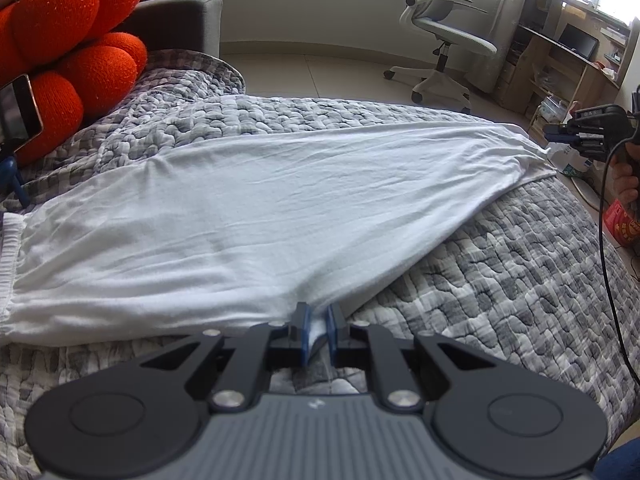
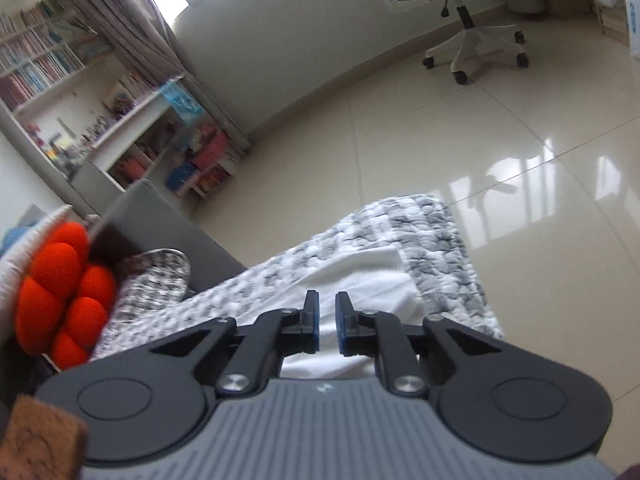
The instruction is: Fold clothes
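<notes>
White shirt (image 1: 248,216) flat on grey quilt (image 1: 500,280); left gripper (image 1: 317,326) clenched on its 6 o'clock edge. Right gripper (image 2: 327,322) slightly parted, grasping nothing, above shirt at 3 o'clock.

Quilted grey bed (image 1: 500,280): white garment (image 1: 240,208) spread flat

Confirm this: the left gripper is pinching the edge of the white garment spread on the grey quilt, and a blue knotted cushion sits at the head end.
Wrong colour: the cushion is orange, shown in the left wrist view. The rest holds: the left gripper pinches the white garment on the grey quilt.
</notes>
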`<state>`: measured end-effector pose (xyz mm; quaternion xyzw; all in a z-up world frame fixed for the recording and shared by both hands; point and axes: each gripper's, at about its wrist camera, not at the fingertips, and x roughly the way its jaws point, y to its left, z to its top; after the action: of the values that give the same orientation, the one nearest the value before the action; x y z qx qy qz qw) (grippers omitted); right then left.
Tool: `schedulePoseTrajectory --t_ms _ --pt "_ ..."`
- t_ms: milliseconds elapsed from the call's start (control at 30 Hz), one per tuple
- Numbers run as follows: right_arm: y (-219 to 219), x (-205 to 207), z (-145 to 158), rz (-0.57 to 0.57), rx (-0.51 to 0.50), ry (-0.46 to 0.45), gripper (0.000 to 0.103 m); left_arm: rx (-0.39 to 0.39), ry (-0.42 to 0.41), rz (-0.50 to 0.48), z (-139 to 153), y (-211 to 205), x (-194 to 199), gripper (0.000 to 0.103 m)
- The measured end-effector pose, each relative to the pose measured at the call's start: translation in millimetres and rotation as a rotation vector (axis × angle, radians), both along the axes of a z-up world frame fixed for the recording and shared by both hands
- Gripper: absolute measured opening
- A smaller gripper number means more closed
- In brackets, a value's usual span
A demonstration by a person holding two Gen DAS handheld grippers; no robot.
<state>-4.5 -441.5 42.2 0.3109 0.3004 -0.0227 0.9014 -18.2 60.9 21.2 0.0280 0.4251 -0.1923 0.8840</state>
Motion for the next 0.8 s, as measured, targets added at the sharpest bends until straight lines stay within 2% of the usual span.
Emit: schedulePoseTrajectory --t_ms 100,200,333,467,533,600,700,800 --pt "-4 -10 -9 -0.053 -0.057 0.042 0.015 -0.006 0.009 0.004 4 1 2 0.011" --pt "-9 -18 -19 -0.06 -0.047 0.045 0.015 -0.016 -0.004 0.013 16 -1 5 0.011" --pt "3 -9 -20 -0.019 -0.161 0.058 0.015 -0.038 -0.018 0.014 35 -18 20 0.011" --pt "18 8 -22 0.016 -0.27 0.083 0.015 -0.048 -0.016 -0.008 50 -58 45 0.011" --pt "28 16 -19 0.035 -0.335 0.089 0.015 -0.067 0.019 -0.027 51 -83 58 0.012" --pt "36 23 -14 0.061 -0.384 0.076 0.015 -0.058 0.037 -0.033 51 -112 68 0.02" --pt "43 38 -14 0.102 -0.42 0.079 0.015 -0.037 0.05 -0.044 46 -154 80 0.02" --pt "47 54 -16 0.146 -0.437 0.091 0.015 -0.08 0.09 -0.033 35 -184 93 0.02"
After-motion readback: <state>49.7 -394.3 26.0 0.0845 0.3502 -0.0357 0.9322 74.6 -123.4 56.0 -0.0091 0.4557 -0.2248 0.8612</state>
